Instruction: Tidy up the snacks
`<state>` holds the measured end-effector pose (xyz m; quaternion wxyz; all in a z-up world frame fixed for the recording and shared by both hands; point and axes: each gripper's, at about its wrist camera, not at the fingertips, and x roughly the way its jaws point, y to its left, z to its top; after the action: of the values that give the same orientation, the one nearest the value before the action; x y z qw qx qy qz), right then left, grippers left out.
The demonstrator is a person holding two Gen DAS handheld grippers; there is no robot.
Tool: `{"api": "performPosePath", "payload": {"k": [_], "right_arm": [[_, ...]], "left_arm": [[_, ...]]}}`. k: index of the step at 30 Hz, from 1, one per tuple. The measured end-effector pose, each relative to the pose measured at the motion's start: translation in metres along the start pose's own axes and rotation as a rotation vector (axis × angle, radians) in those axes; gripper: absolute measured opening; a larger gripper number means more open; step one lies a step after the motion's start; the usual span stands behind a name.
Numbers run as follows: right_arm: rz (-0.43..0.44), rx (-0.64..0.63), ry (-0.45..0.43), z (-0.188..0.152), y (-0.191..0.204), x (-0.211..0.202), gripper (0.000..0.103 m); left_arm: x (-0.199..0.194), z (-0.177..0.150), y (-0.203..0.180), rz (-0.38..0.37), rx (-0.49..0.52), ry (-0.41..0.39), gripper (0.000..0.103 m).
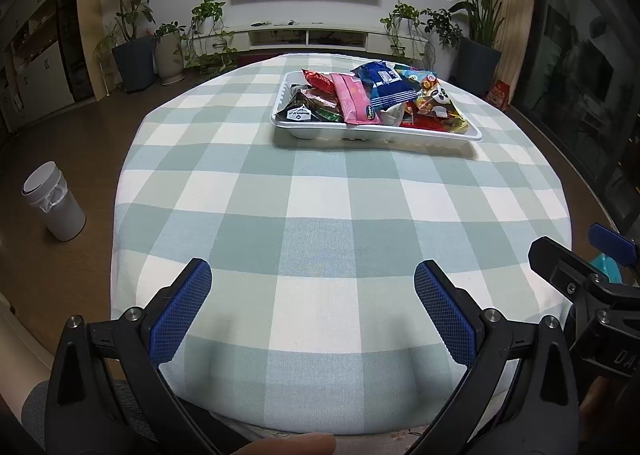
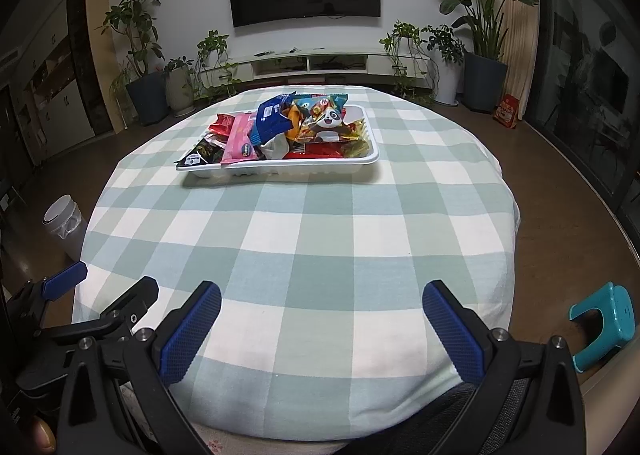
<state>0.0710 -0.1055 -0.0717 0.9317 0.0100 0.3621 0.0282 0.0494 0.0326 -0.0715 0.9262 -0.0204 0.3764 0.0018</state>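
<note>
A white tray (image 1: 440,134) stands on the far half of the checked table, piled with several snack packs: a blue pack (image 1: 386,85), a pink pack (image 1: 356,97), a panda pack (image 1: 436,93) and a black pack (image 1: 298,111). It also shows in the right wrist view (image 2: 304,166), with the blue pack (image 2: 272,117), pink pack (image 2: 240,139) and panda pack (image 2: 330,117). My left gripper (image 1: 312,275) is open and empty over the near table edge. My right gripper (image 2: 322,295) is open and empty beside it, to the right.
The green and white checked tablecloth (image 1: 320,195) covers the table. A white bin (image 1: 52,199) stands on the floor at the left. A teal stool (image 2: 604,319) stands at the near right. Potted plants (image 2: 144,67), a TV bench and a wall TV lie beyond.
</note>
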Motion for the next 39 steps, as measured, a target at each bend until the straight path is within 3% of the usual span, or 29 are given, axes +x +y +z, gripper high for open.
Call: {"api": "performPosePath", "payload": {"k": [39], "right_arm": [[0.000, -0.001, 0.004, -0.0015, 0.0017, -0.0001, 0.103]], "left_arm": [[0.0014, -0.0023, -0.0016, 0.002, 0.002, 0.003, 0.103]]}}
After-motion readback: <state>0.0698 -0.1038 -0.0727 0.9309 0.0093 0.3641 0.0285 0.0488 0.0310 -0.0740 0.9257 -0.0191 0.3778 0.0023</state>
